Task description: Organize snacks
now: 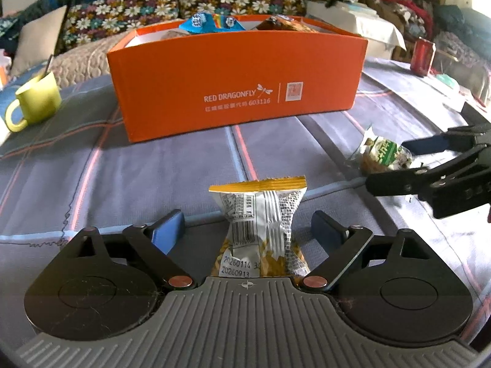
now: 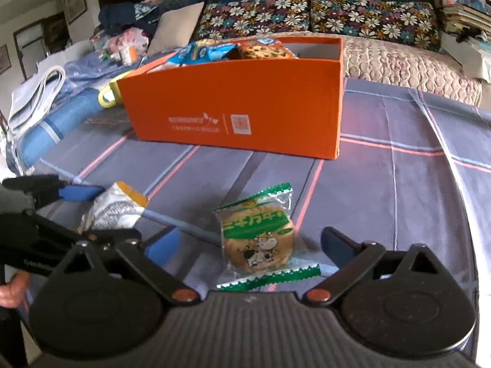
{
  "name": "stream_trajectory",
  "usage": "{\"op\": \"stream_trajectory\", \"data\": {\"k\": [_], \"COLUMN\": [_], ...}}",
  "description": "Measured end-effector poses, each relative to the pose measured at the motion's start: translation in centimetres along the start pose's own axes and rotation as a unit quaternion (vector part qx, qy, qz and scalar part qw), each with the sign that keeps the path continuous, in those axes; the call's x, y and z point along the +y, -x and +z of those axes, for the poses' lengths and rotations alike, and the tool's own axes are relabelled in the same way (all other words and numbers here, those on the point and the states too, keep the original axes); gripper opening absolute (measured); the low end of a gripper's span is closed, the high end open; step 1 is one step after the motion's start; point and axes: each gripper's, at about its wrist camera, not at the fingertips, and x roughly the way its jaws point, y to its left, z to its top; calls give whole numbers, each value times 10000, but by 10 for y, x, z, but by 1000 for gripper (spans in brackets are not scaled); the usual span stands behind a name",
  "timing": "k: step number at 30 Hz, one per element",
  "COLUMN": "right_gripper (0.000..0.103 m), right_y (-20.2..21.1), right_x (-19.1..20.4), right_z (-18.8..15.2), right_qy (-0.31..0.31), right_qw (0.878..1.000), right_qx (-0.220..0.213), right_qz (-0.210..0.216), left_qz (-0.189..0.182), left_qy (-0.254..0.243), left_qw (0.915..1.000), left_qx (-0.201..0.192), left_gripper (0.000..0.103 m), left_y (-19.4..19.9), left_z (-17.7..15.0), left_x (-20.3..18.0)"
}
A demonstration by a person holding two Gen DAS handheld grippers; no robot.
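A yellow-and-white snack packet (image 1: 260, 224) lies on the blue plaid cloth between the fingers of my open left gripper (image 1: 250, 225); the fingers do not touch it. It also shows in the right wrist view (image 2: 115, 207). A green-wrapped cookie packet with a cow picture (image 2: 257, 239) lies between the fingers of my open right gripper (image 2: 254, 243), and shows in the left wrist view (image 1: 383, 155). The orange shoe box (image 1: 236, 82) stands beyond both, holding several snack packets (image 2: 214, 50).
A yellow-green mug (image 1: 35, 101) with a spoon stands left of the box. A red can (image 1: 423, 56) stands at the far right. A sofa with floral cushions (image 2: 307, 12) runs behind the table. Folded cloths (image 2: 46, 101) lie at the left.
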Motion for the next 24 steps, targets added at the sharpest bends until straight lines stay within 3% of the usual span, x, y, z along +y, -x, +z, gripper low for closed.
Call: {"op": "stream_trajectory", "data": {"k": [1,3,4,5,9,14,19,24], "right_gripper": [68,61,60,59,58,58,58,58], "right_y": [0,2,3,5,19,43,28,-24], "right_x": [2,2,1,1,5,7,5,-4], "right_z": [0,0,-1,-1,2,34,110,177], "right_qy": [103,110,63,16,-93,-282,149,410], "right_qw": [9999,9999,10000,10000,9995,9949,9927,9913], "right_qx": [19,28,21,24,-217,-808,-1129,-1213], "right_qz": [-26,-19,18,61,204,529,402,303], "left_qz": [15,-8,-33,-71,-400,-348,-337,-132], "left_qy": [-9,-20,0,106,678,613,508,423], "left_qw": [10000,10000,10000,9999,9969,9970,9940,9916], "left_qx": [-15,-54,-39,33,37,-311,-905,-1214], "left_gripper": [60,30,7,4,2,2,2,2], "left_y": [0,1,2,2,13,36,40,14], "left_z": [1,4,7,10,16,38,112,182], "left_x": [0,2,3,7,27,40,60,81]}}
